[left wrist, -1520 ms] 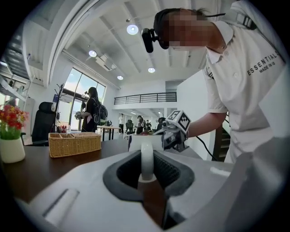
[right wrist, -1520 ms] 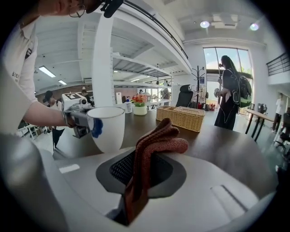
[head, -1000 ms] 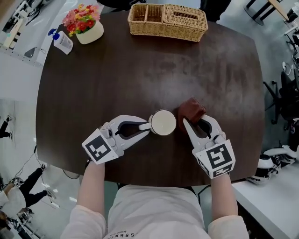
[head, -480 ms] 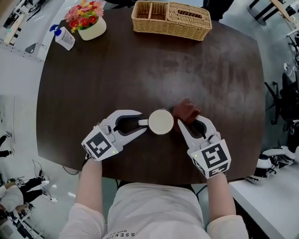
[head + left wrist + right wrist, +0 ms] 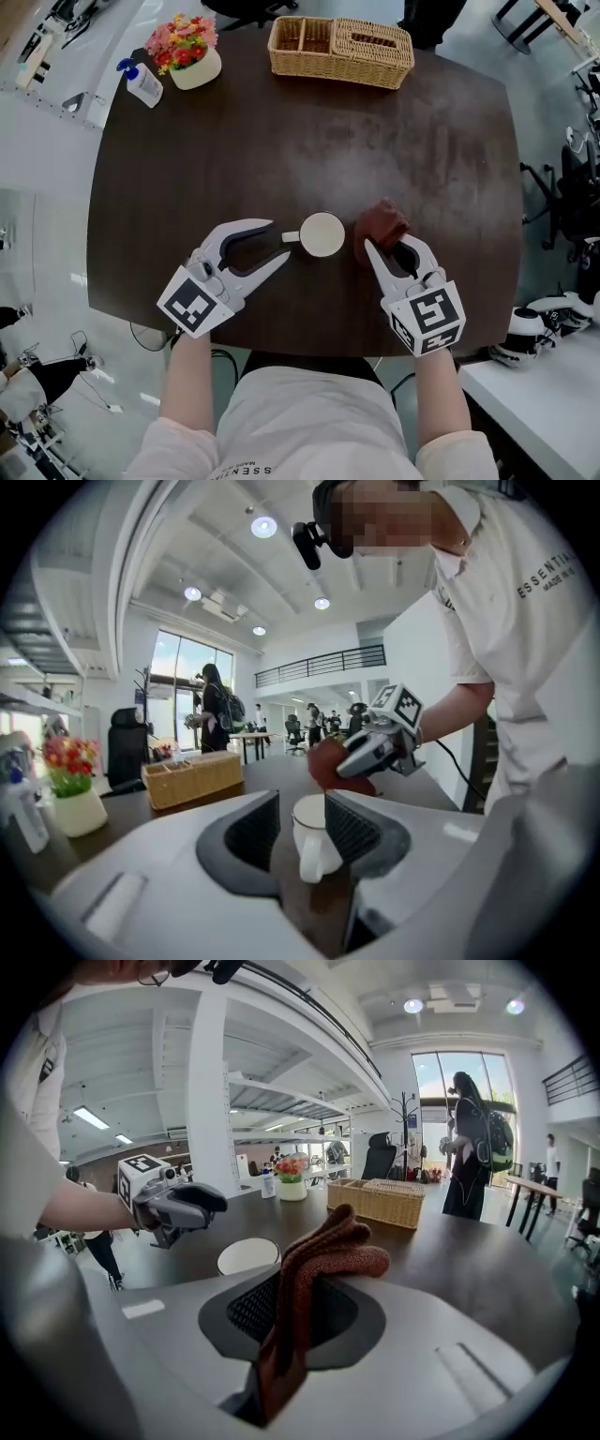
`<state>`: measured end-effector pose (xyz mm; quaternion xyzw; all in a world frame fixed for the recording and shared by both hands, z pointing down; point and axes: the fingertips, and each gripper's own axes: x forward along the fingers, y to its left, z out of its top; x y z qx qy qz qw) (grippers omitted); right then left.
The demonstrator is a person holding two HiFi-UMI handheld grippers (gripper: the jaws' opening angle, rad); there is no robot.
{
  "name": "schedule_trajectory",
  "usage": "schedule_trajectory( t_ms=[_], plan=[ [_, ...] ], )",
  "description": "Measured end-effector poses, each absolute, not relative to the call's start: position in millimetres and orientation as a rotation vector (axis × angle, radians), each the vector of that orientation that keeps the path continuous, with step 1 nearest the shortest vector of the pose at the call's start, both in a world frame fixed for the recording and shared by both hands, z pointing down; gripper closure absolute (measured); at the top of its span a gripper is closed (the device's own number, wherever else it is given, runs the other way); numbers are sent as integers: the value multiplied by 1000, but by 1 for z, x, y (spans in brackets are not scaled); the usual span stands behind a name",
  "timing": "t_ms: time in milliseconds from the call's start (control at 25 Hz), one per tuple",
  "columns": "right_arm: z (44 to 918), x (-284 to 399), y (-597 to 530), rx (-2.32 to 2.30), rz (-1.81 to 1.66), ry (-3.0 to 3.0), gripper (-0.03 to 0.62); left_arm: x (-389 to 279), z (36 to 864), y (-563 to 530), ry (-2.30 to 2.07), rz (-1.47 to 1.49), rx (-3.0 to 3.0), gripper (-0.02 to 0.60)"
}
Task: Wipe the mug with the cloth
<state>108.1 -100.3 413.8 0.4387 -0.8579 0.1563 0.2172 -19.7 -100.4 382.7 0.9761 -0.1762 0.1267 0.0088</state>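
One cloth (image 5: 381, 223) is clamped in the right gripper (image 5: 389, 246), just right of the mug (image 5: 322, 234). The left gripper (image 5: 279, 240) is held spread open, with the mug's handle between its jaws.

Mug (image 5: 248, 1254) body hidden (rim shows) behind right hand-held gripper (image 5: 302, 1296)

Bright, even light. Ceiling lights (image 5: 263, 526) and a tall window (image 5: 497, 1072) blow out white. Both gripper views bulge fisheye-style, corners black; the cloth (image 5: 314, 1269) near the lens looks soft. The dark table (image 5: 281, 141) carries dull sheen.
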Motion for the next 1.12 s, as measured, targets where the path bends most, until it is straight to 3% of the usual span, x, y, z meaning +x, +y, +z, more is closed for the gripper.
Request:
schedule_trajectory(
  t_ms=[120, 240, 520, 1120],
  plan=[
    [383, 113, -84, 1286, 397, -2387, 511, -28, 348, -99, -728, 353, 3009, 470],
    [347, 113, -63, 1334, 309, -2400, 511, -27, 315, -86, -831, 237, 3001, 580],
    [288, 114, -3, 1392, 136, -2442, 511, -25, 242, -31, -982, 15, 2934, 581],
    [252, 77, 213, 1499, 2, -2490, 511, -59, 215, 205, -963, 130, 3125, 580]
  ],
)
